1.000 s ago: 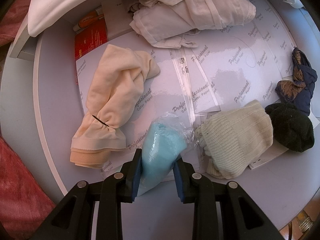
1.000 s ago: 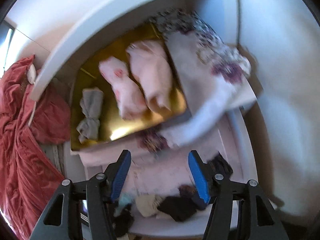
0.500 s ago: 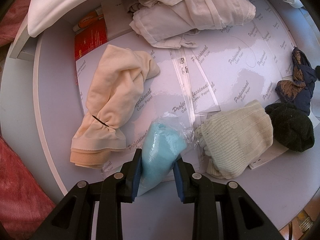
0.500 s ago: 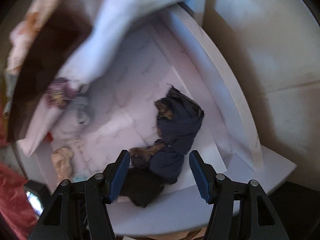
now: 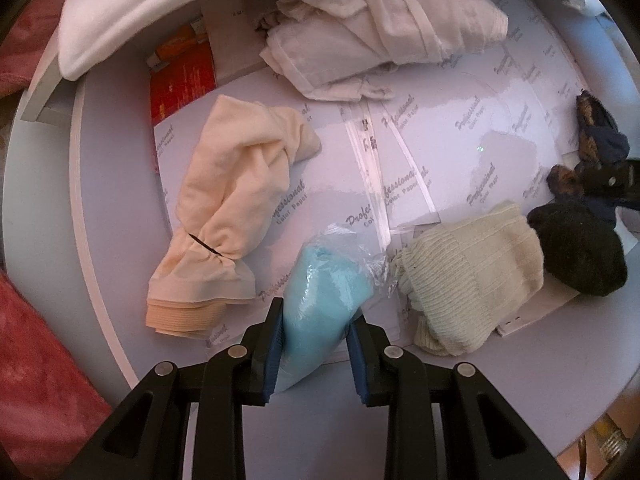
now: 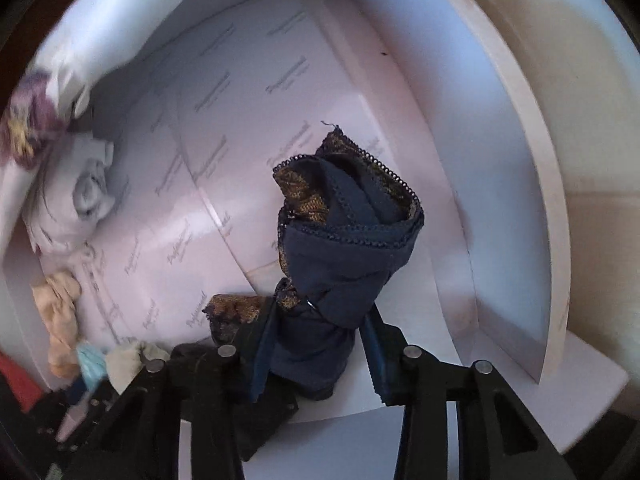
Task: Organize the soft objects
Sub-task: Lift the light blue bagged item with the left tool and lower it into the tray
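1. White tabletop [image 5: 460,412] lined with glossy printed paper sheets [image 5: 460,140]; a raised white wall runs along its far and right sides in the right wrist view. Soft items lie scattered across the paper.
2. Nearest, left tongs [image 5: 316,344]: pressed in on a light-blue bundle in a clear plastic bag [image 5: 324,300], pinched at its near end. Film looks slippery and the filling squashy, so my judgement is that a hold on the thick middle is safer than one on the loose film.
3. Right tongs [image 6: 316,356]: jaws have just been closing, with the navy lace-trimmed bundle [image 6: 340,248] between them. Pads sit against its lower, narrow part, below the band that cinches it. Judged light and limp; the waist is the firmest place to take it, since the open lace top would flop.
4. Just beside the blue bag: peach cloth roll [image 5: 232,216] on one side, tied with a thin dark band; cream ribbed knit [image 5: 468,280] on the other, touching a black knit ball [image 5: 580,256].
5. Farther back: crumpled white garment [image 5: 380,36], well apart from the tongs, and a red packet [image 5: 182,84] half under the paper.
6. Sorting judged at an early stage; most items lie loose.
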`<action>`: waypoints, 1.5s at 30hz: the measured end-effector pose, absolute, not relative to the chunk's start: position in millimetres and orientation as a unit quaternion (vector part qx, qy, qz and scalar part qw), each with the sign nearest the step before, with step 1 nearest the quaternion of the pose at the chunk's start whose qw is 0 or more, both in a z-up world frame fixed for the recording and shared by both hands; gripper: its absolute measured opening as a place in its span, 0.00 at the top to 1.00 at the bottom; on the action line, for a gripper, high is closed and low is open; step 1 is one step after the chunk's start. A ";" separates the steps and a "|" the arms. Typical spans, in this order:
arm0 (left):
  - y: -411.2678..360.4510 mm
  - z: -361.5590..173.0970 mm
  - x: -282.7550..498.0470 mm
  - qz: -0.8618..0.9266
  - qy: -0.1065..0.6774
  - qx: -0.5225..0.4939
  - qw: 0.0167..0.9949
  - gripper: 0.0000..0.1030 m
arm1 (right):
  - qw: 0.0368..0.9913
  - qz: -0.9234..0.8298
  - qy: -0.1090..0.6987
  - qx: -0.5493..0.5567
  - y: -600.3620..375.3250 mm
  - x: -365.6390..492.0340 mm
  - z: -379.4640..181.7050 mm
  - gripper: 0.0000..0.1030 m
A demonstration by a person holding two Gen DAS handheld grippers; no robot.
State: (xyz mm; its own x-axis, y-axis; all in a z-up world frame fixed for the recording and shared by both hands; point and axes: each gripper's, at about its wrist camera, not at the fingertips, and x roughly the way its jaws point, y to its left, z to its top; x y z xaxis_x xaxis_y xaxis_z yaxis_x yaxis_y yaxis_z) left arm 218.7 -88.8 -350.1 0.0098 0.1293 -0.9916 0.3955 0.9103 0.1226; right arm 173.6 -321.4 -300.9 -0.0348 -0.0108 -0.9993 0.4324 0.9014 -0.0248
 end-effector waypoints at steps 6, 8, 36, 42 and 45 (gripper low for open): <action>-62.4 -328.1 234.6 -0.097 0.703 0.097 0.698 0.73 | 0.668 -0.149 0.712 0.157 -327.8 169.0 -317.5 0.61; -51.5 -320.0 240.5 -0.096 0.703 0.059 0.702 0.73 | 0.670 -0.147 0.712 0.149 -324.9 165.8 -320.8 0.62; 24.3 -207.7 265.4 -0.168 0.611 -0.211 0.744 0.74 | 0.678 -0.139 0.715 0.101 -290.1 170.3 -307.4 0.63; 16.9 -161.1 288.4 -0.197 0.551 -0.270 0.765 0.74 | 0.680 -0.136 0.714 0.094 -286.8 170.4 -307.1 0.63; 9.1 -143.4 306.8 -0.198 0.529 -0.288 0.773 0.74 | 0.681 -0.135 0.714 0.095 -285.3 170.1 -306.2 0.63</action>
State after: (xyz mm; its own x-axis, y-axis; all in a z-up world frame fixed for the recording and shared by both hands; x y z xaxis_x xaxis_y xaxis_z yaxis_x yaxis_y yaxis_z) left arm 306.8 9.1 -143.4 0.3622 -0.6111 -0.7038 0.0017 0.7555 -0.6552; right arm 170.1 -285.3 -306.2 -0.0553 -0.0490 -0.9973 0.3191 0.9456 -0.0641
